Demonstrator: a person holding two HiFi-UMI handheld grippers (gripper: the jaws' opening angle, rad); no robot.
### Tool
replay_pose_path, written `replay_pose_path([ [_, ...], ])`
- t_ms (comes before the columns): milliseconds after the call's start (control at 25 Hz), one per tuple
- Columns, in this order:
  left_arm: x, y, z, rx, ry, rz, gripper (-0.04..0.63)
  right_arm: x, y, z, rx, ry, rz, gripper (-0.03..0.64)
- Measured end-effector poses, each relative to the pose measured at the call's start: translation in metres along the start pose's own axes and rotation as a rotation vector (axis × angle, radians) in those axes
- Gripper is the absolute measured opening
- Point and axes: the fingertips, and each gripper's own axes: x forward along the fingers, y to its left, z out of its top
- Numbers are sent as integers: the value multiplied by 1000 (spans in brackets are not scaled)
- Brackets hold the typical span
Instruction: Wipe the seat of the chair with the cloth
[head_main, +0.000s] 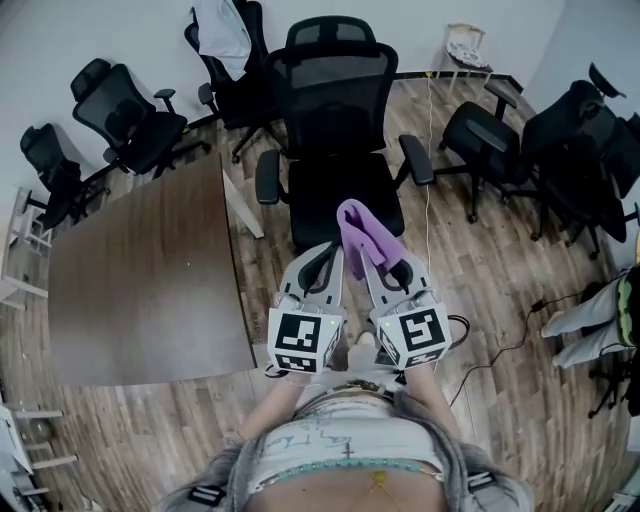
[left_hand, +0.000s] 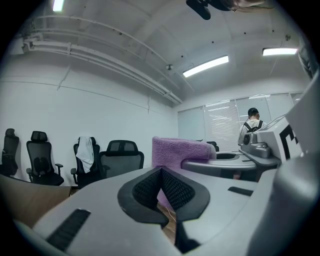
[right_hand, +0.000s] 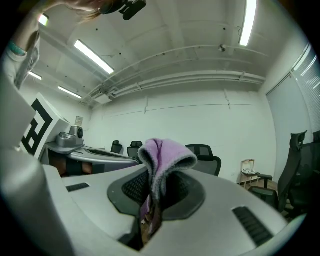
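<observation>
A black office chair (head_main: 335, 120) with mesh back stands in front of me, its dark seat (head_main: 340, 190) facing me. A purple cloth (head_main: 362, 235) sticks up folded from my right gripper (head_main: 378, 262), which is shut on it; the cloth (right_hand: 159, 161) rises between the jaws in the right gripper view. My left gripper (head_main: 318, 268) is beside it, shut with nothing between its jaws (left_hand: 161, 192). Both grippers hover over the seat's front edge. In the left gripper view the purple cloth (left_hand: 177, 150) shows just beyond.
A brown table (head_main: 145, 270) stands to the left. Several black chairs (head_main: 125, 120) line the back wall and right side (head_main: 575, 150). A cable (head_main: 500, 355) lies on the wooden floor at right. A person (left_hand: 251, 125) stands far off in the left gripper view.
</observation>
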Motion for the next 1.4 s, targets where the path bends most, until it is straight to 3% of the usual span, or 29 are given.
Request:
replay_pose_path([
  [480, 65, 2, 7, -24, -7, 115, 9, 34, -69, 1, -50, 1, 94, 48],
  [800, 82, 3, -6, -67, 27, 135, 9, 44, -96, -12, -42, 30, 77, 48],
  [1000, 107, 18, -5, -67, 33, 124, 9, 64, -113, -16, -19, 39, 46, 48],
  [1400, 185, 64, 9, -52, 17, 23, 9, 136, -150, -11, -35, 30, -20, 48],
])
